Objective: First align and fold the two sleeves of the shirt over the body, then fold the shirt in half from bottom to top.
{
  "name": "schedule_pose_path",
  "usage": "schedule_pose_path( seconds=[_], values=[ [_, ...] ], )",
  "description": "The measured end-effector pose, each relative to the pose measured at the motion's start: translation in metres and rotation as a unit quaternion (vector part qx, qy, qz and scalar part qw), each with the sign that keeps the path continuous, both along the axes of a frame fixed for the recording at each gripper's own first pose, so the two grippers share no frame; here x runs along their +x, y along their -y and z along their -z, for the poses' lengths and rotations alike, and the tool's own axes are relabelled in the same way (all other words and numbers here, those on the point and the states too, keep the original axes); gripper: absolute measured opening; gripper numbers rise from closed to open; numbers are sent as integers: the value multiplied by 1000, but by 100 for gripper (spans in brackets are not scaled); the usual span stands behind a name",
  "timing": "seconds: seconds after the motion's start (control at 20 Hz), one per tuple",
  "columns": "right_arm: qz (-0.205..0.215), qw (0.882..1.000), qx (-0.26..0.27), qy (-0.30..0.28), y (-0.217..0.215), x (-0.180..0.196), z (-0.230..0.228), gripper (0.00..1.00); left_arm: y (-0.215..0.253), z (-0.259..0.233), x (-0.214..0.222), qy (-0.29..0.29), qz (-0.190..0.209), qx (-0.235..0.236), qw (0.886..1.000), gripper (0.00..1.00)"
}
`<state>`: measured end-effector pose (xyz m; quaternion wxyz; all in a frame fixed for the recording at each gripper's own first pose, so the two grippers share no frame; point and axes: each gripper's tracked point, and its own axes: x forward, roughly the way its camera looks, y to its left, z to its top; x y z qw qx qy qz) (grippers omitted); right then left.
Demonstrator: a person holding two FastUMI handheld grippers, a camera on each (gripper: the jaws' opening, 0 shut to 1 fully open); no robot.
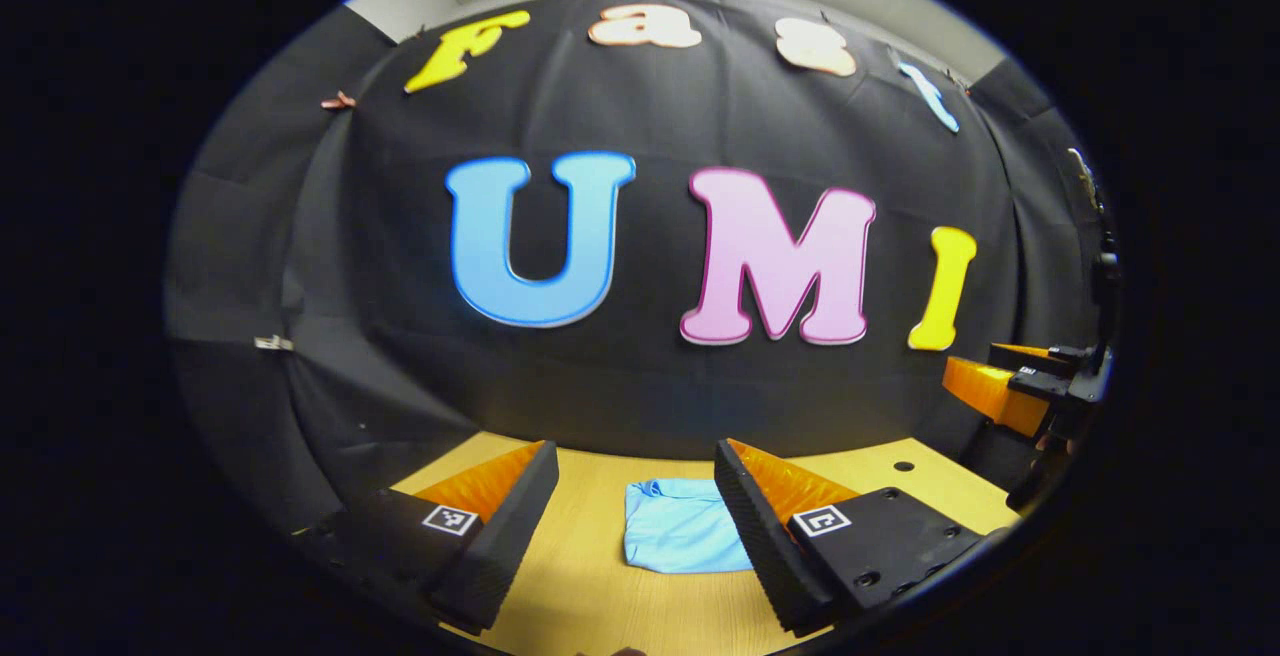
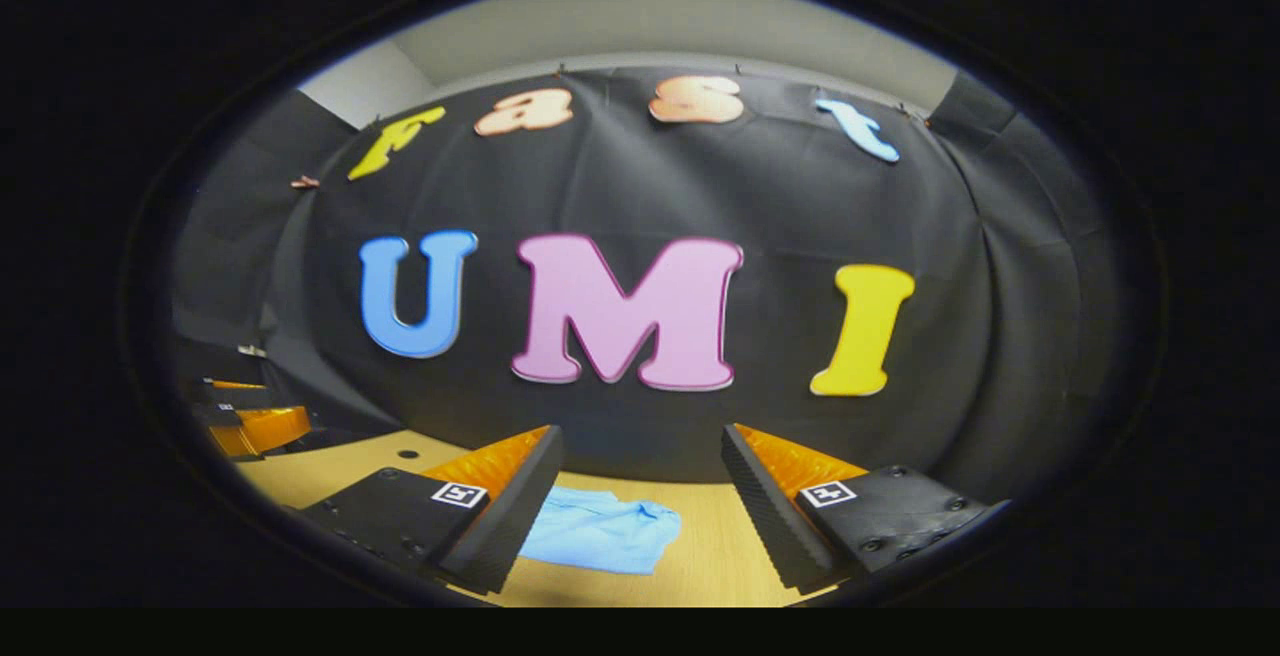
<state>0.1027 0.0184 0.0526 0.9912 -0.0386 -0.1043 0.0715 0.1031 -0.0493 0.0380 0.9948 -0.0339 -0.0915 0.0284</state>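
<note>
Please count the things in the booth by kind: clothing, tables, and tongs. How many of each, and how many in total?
Clothing: 1, the light blue shirt lying bunched on the table.
Tables: 1, the wooden table.
Tongs: 2, the left tongs and the right tongs, both open, both above the table and holding nothing.
Total: 4.

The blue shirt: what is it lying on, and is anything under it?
The shirt lies on a bare wooden table, between the open left gripper's fingers. Whatever lies beneath the cloth is covered.
</note>
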Motion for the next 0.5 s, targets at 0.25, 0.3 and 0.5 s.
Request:
schedule_pose_path(
  seconds=[0.25, 0.3, 0.5],
  values=[
    [-27, 999, 21, -26, -5, -100, -10, 97, 8, -25, -140, 41, 4, -33, 999, 98],
    [-24, 999, 23, -13, 0, -118, -18, 97, 6, -32, -161, 60, -5, -26, 998, 98],
    [-53, 999, -1, -10, -11, -165, -15, 95, 37, -26, -213, 66, 11, 0, 998, 91]
  ],
)
